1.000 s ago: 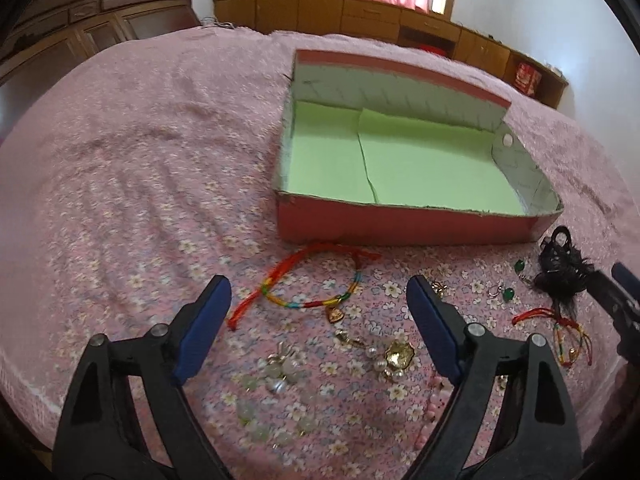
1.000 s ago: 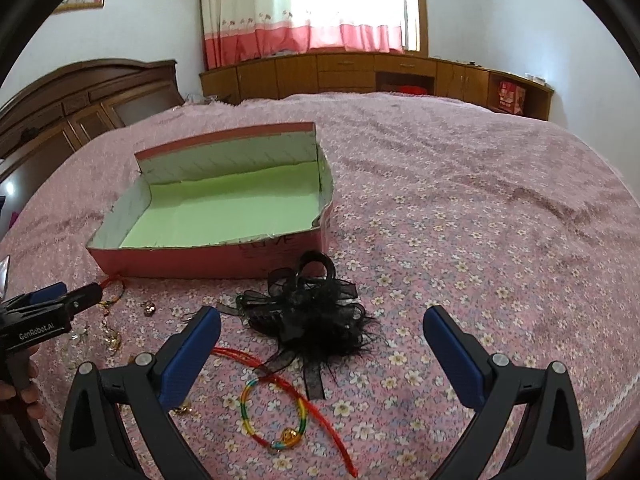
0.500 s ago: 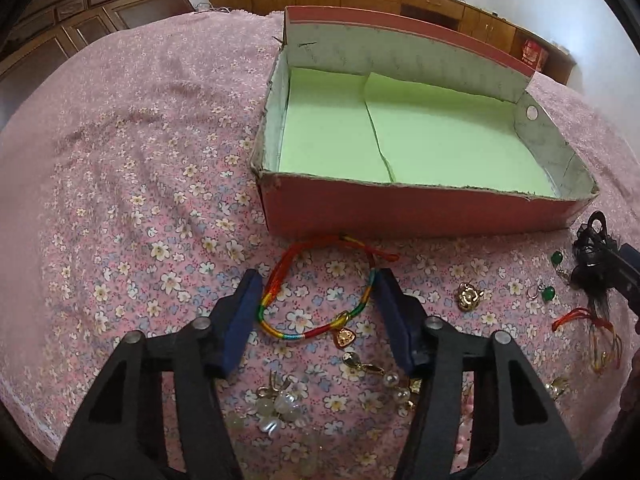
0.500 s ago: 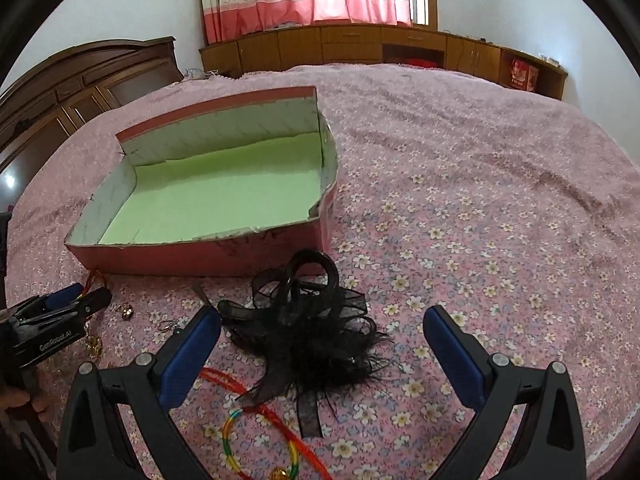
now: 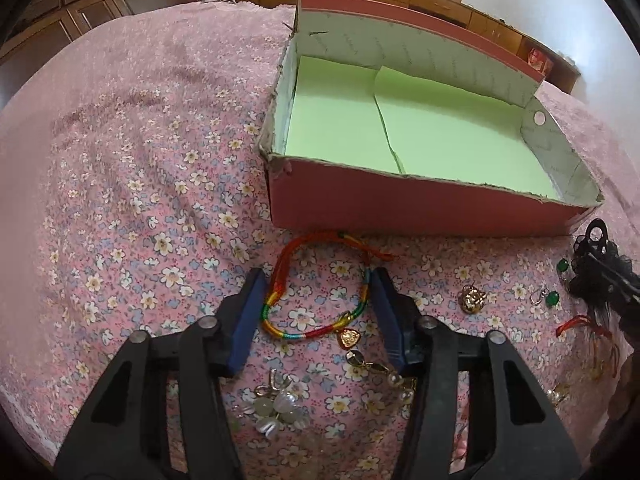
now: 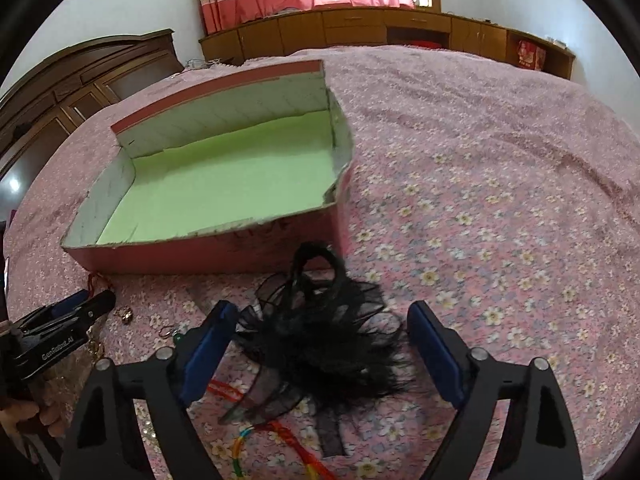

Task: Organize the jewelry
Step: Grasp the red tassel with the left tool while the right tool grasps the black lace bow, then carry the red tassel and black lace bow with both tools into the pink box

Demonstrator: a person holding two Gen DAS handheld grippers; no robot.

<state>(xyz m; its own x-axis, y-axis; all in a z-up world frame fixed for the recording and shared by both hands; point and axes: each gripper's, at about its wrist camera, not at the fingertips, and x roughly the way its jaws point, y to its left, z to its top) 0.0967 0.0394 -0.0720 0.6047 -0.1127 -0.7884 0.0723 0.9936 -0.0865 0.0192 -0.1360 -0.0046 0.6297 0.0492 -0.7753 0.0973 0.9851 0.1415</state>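
Pickup step: left claw (image 5: 316,300) closing around rainbow woven cord bracelet (image 5: 316,288), right claw (image 6: 320,344) closing, still wide, around black feathered hairpiece (image 6: 320,344); next, lift into the empty pink cardboard box (image 5: 420,210).

Home bedroom: floral bedspread (image 6: 500,184), wooden wardrobe (image 6: 80,80)
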